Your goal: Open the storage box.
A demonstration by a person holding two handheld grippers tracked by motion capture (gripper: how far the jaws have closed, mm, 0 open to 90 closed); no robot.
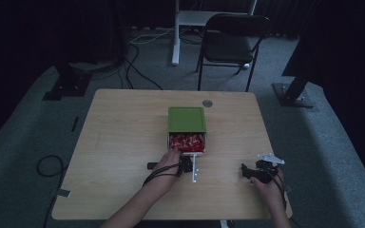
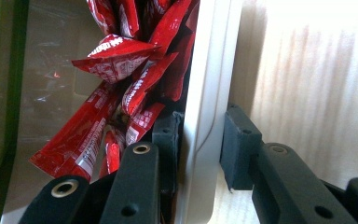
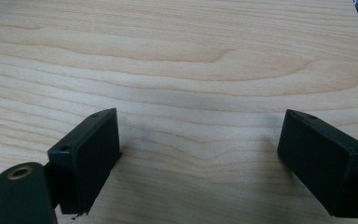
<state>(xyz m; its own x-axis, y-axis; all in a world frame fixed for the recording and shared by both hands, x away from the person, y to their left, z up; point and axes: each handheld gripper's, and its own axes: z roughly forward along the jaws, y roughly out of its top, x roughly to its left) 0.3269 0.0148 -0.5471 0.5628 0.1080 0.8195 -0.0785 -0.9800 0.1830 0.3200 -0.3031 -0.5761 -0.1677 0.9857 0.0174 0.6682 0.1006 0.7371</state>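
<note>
A white box point(image 1: 186, 153) with a green lid point(image 1: 185, 118) slid back over its far part stands mid-table, red packets point(image 1: 187, 141) showing in its uncovered near part. My left gripper point(image 1: 186, 164) is at the box's near rim. In the left gripper view, my left gripper point(image 2: 204, 135) is shut on the box's white wall point(image 2: 209, 70), one jaw inside among the red packets point(image 2: 116, 60) and the other outside over the wood. My right gripper point(image 1: 249, 172) rests near the table's front right. In the right gripper view, my right gripper point(image 3: 198, 154) is open over bare wood.
A pale bar point(image 1: 196, 170) lies on the wooden table point(image 1: 123, 142) just right of my left gripper. A round grey grommet point(image 1: 207, 103) sits near the far edge. Beyond the table stand a black chair point(image 1: 233, 40) and a white desk leg point(image 1: 176, 33). Cables cross the carpet.
</note>
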